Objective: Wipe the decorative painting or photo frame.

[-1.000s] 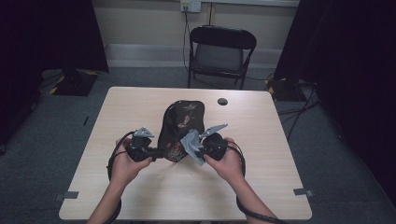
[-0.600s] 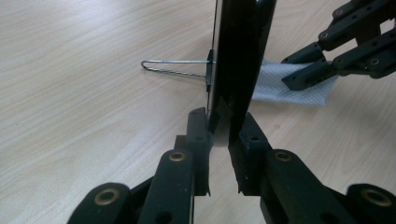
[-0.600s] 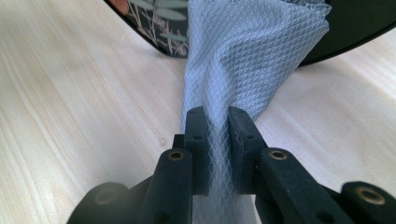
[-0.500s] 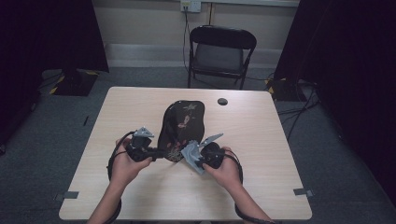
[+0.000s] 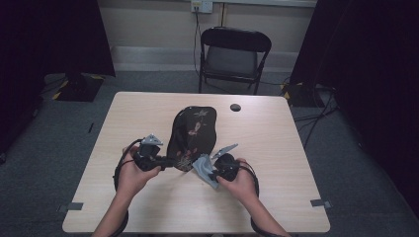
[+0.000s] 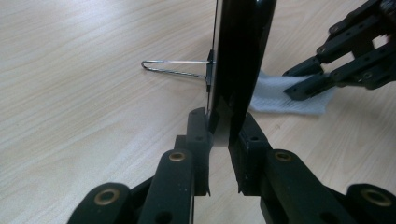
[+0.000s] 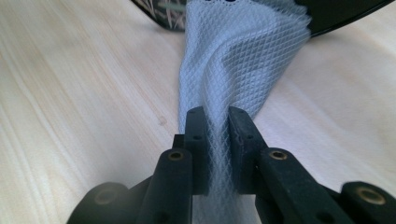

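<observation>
Forearms are coming in from the near edge of the light wood surface (image 5: 123,123). Left gripper (image 5: 165,161) is clamping its jaws on the near edge of a black oval tray (image 5: 193,129) w/ floral pattern, which is lying mid-surface, near end tilted up a bit. Right gripper (image 5: 210,173) is pinching a pale mesh cloth (image 5: 203,167) between closed jaws, just beside the tray's near-right rim. A thin wire loop (image 6: 175,67) is sticking out from the tray's underside. Further back, a small dark disc (image 5: 235,107) is sitting near the far edge; beyond that, a black folding chair (image 5: 232,55) is standing against the wall.
</observation>
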A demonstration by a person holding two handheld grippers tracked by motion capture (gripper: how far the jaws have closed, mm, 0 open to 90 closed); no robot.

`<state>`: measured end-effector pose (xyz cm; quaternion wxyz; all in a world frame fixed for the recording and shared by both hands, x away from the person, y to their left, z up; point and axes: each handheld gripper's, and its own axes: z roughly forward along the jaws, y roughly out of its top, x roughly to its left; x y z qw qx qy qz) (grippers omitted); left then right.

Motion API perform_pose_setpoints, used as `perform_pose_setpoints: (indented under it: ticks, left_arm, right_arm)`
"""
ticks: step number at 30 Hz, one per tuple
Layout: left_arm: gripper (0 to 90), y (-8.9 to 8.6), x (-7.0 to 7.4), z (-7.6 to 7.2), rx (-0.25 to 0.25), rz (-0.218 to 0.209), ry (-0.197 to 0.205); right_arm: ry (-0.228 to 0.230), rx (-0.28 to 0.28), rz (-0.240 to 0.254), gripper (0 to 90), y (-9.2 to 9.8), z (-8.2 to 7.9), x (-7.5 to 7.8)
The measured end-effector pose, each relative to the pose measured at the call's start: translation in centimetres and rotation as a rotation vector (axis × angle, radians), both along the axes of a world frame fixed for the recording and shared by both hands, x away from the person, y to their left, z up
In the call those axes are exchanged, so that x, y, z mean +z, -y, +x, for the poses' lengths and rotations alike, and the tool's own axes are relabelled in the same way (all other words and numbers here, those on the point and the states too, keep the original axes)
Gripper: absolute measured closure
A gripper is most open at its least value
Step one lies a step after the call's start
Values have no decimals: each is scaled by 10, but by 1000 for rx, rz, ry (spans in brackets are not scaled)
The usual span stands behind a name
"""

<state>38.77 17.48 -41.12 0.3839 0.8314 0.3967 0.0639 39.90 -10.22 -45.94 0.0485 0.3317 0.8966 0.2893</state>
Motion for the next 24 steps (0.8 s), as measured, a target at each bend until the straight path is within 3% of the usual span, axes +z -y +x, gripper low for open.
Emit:
perform_pose_setpoints:
  ticks: [4, 5, 15, 19, 20, 21, 24]
  left_arm:
    - [786, 0, 0, 0, -2, 4, 3]
    - [786, 0, 0, 0, -2, 4, 2]
    - [786, 0, 0, 0, -2, 5, -1]
    - [786, 0, 0, 0, -1, 4, 1]
    - [786, 0, 0, 0, -4, 6, -2]
    - [786, 0, 0, 0, 0, 5, 0]
    - [786, 0, 0, 0, -1, 5, 1]
  right_arm:
    - [33, -9, 29, 797, 8, -1, 24]
    - [33, -9, 29, 797, 8, -1, 24]
    - [161, -11, 46, 798, 19, 2, 97]
    - [211, -14, 59, 798, 18, 5, 130]
    - [234, -11, 69, 798, 15, 6, 146]
    - [234, -11, 69, 798, 15, 6, 146]
    - [269, 4, 86, 798, 4, 7, 168]
